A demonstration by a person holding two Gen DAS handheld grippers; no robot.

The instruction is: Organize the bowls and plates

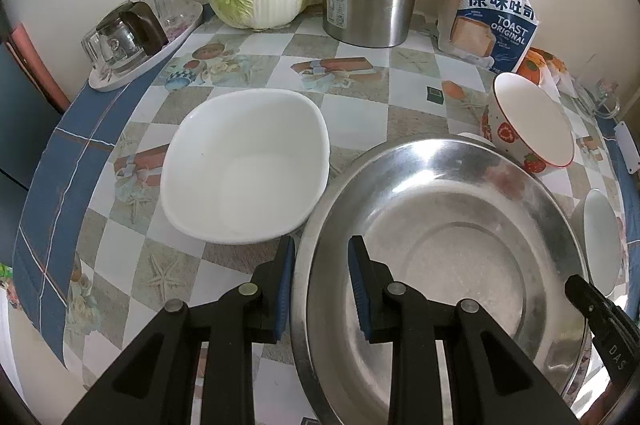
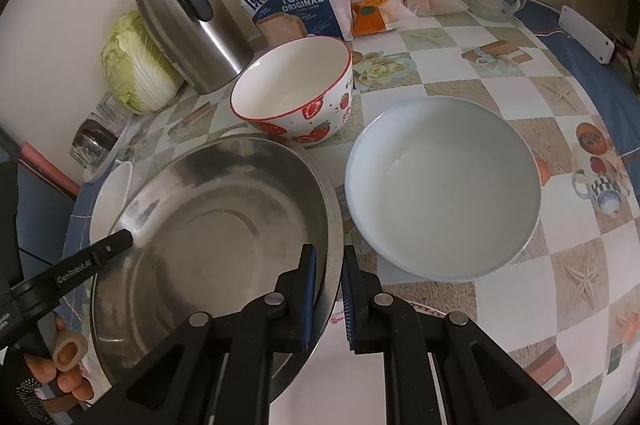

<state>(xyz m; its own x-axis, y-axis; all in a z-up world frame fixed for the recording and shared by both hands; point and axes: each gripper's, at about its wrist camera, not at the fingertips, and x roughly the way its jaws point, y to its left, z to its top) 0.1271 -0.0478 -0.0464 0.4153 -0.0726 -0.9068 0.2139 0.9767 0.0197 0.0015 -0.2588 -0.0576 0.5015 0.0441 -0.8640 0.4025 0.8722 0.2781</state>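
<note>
Beside the steel basin [image 1: 440, 225], strawberry bowl [image 2: 296, 93] and white dish [image 1: 244, 165] crowd close.

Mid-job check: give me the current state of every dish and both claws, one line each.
Steel basin: upright, empty, gripped at opposite rims.
Left claw: clamped on the basin's rim.
Right claw: shut on the basin's rim.
Square white bowl: upright, empty.
Round white bowl: upright, empty.
Strawberry bowl: tilted, empty.
</note>
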